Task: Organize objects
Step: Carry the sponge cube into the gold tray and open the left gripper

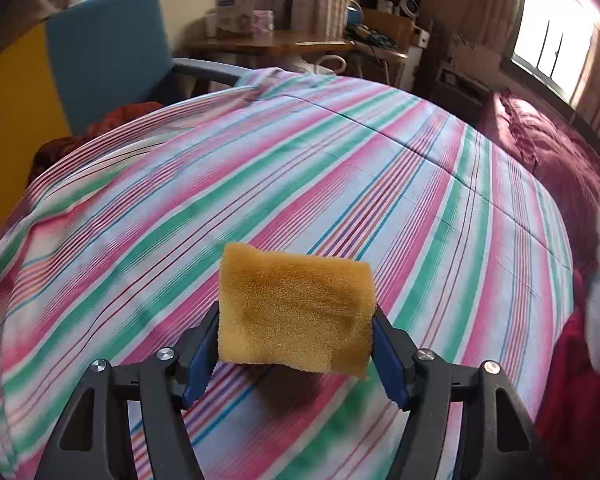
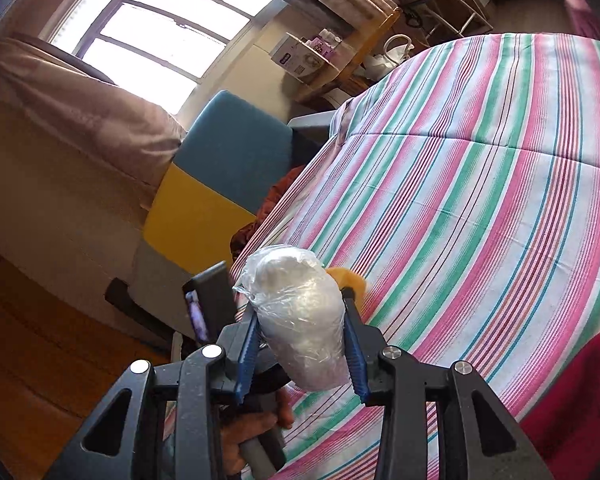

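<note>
Your left gripper (image 1: 296,344) has its blue pads at both side edges of a yellow-brown rectangular foam sponge (image 1: 294,312), which hangs clear above the striped bedspread (image 1: 340,168) and throws a shadow on it. The foam looks light and soft; it will give under pressure, so hold it across the short sides low down, as now, and expect the free upper edge to flop. No edge is visibly crushed, so I judge the hold light.

Your right gripper (image 2: 300,340) is clamped narrowly on a white roll wrapped in clear plastic film (image 2: 300,320), held over the near edge of the bedspread. The film looks slick and crinkly, so the roll may slide between the pads; grip mid-length on the firm body, not the loose film at the top. A hand (image 2: 252,436) shows just below it.

Farther off stand a blue and yellow padded chair (image 1: 108,52) and a cluttered wooden table (image 1: 268,42).
</note>
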